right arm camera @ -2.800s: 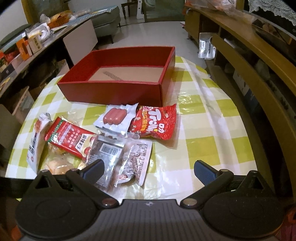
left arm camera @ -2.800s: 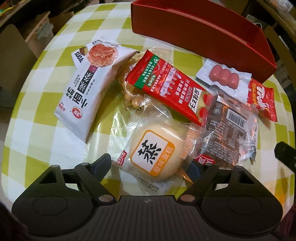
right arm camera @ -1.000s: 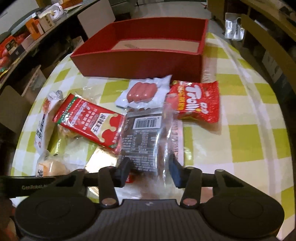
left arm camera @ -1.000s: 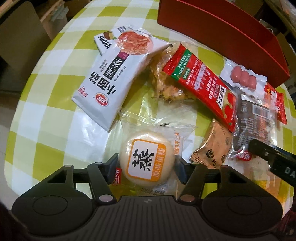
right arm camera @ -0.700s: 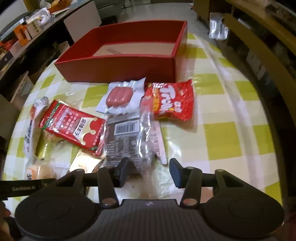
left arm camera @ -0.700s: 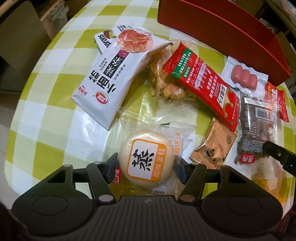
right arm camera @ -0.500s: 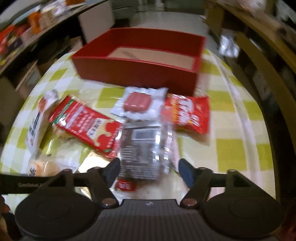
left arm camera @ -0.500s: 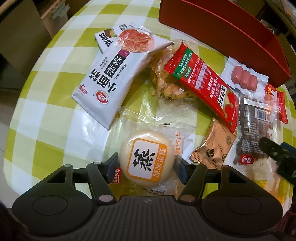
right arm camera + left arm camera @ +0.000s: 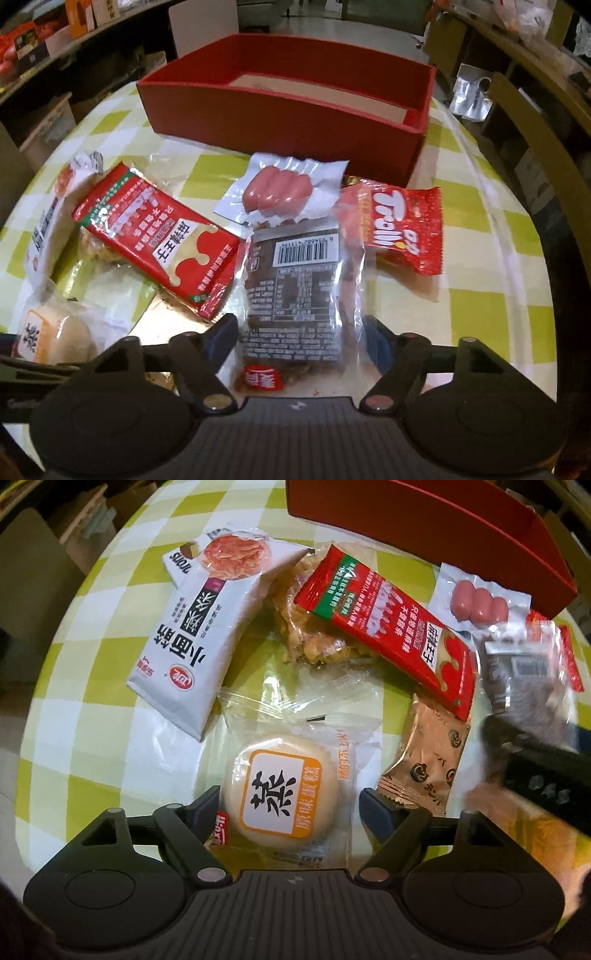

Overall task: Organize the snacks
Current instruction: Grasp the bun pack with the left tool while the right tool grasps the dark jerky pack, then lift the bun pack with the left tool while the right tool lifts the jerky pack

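1. Worktop [image 9: 92, 746]: round, covered with a green-and-white checked cloth under clear film; snack packets clustered at the centre.
2. Room, right wrist view: shelves with boxes at far left, tiled floor behind, wooden furniture along the right edge.
3. White noodle-snack bag [image 9: 207, 635]: lying flat at the left of the cluster, one corner overlapping a clear bag of brown crisps [image 9: 310, 631].
4. Left tool [image 9: 288, 808]: jaws opening, set either side of the steamed cake packet [image 9: 280, 794]; left pad at the wrapper edge, right pad clear of it; packet resting on the worktop, not clamped.
5. Long red packet [image 9: 388, 627]: laid diagonally over the brown crisps and over the top of a gold-brown wrapper [image 9: 428, 760].
6. Sausage pack [image 9: 280, 188]: just in front of the red box [image 9: 280, 114], touching the top of the dark packet.
7. Right tool [image 9: 299, 332]: jaws closing, with the dark clear-wrapped packet [image 9: 299, 280] between them; whether the pads press on the film cannot be told.
8. Red gummy bag [image 9: 399, 229]: at the right of the dark packet, partly beneath its film.
9. Hard to make out: left wrist view shows the right tool and dark packet blurred; red box cut off at the top edge there; noodle-snack bag mostly cut off in the right wrist view.
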`<state>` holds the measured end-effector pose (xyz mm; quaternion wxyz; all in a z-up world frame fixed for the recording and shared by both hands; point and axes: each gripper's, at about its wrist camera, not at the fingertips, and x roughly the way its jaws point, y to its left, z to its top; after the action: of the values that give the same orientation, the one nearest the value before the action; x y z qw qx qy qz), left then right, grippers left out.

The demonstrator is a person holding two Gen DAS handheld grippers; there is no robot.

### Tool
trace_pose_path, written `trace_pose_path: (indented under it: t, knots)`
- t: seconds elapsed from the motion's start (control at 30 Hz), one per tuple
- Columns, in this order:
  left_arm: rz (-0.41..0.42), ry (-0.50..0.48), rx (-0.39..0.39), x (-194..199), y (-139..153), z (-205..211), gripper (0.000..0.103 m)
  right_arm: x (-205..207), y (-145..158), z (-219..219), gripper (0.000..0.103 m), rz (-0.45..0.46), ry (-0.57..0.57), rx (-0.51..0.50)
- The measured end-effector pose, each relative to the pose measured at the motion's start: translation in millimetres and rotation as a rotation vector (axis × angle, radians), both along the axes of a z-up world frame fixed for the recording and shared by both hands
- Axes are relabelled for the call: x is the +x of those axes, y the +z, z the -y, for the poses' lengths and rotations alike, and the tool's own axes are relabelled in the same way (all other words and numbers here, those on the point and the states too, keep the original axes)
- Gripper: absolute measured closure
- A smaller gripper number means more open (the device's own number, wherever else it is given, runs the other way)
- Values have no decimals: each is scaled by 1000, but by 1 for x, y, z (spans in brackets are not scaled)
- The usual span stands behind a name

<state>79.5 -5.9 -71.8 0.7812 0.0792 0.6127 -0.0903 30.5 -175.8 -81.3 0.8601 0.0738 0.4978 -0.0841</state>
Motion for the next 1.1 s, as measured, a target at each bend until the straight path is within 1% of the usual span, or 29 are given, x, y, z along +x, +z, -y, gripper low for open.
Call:
trace_pose_path:
  t: [0.03,0.07,0.1,0.13,0.23,0.3,0.37,0.4,0.5,0.53,0.57,0.67,0.73,0.8,0.83,0.93,0.97,1.0,1.07,1.1]
  knots:
    - [-3,4,-6,0,0,0,20,-3,2,3,31,4,-4,12]
    - [-3,10,-6,0,1,0,25,-6,5,5,35,7,-4,19]
    - [3,15,-4,-1,2,-1,29,-9,6,7,37,9,-5,28]
    - [8,18,0,0,4,-2,36,-11,7,9,38,10,-9,38]
    - [-10,37,-27,0,5,-5,36,-13,7,13,40,10,-14,55]
    - [-16,46,-24,2,7,-9,37,-17,11,18,43,13,-20,75]
    - [-21,64,-25,3,7,-14,37,-20,16,24,51,23,-35,104]
    - [-25,71,-32,4,7,-16,37,-22,18,28,52,28,-44,117]
    - [-30,75,-39,5,7,-18,37,-25,17,39,53,33,-87,93]
    - [-30,73,-35,6,7,-18,37,-25,16,42,44,28,-106,85]
    - [-29,72,-33,5,6,-17,37,-27,16,44,40,27,-120,57]
    - [-30,67,-22,4,6,-14,37,-29,25,36,39,34,-125,-24]
    - [-32,68,-22,4,6,-13,37,-27,28,25,36,59,-91,-42]
    - [-36,66,-27,4,5,-13,36,-22,28,8,27,59,-32,-74]
    - [-38,62,-32,4,4,-14,36,-18,25,-1,20,55,6,-106]
    - [-44,53,-44,3,3,-16,36,-5,10,-19,16,23,63,-246]
    - [-46,52,-48,4,2,-17,36,-3,6,-19,10,11,58,-260]
    - [-46,51,-52,4,1,-18,36,-1,4,-18,8,18,42,-256]
    - [-47,47,-58,5,-1,-22,36,3,4,-14,7,30,20,-217]
    - [-48,43,-56,5,-1,-23,35,5,3,-13,7,20,11,-192]
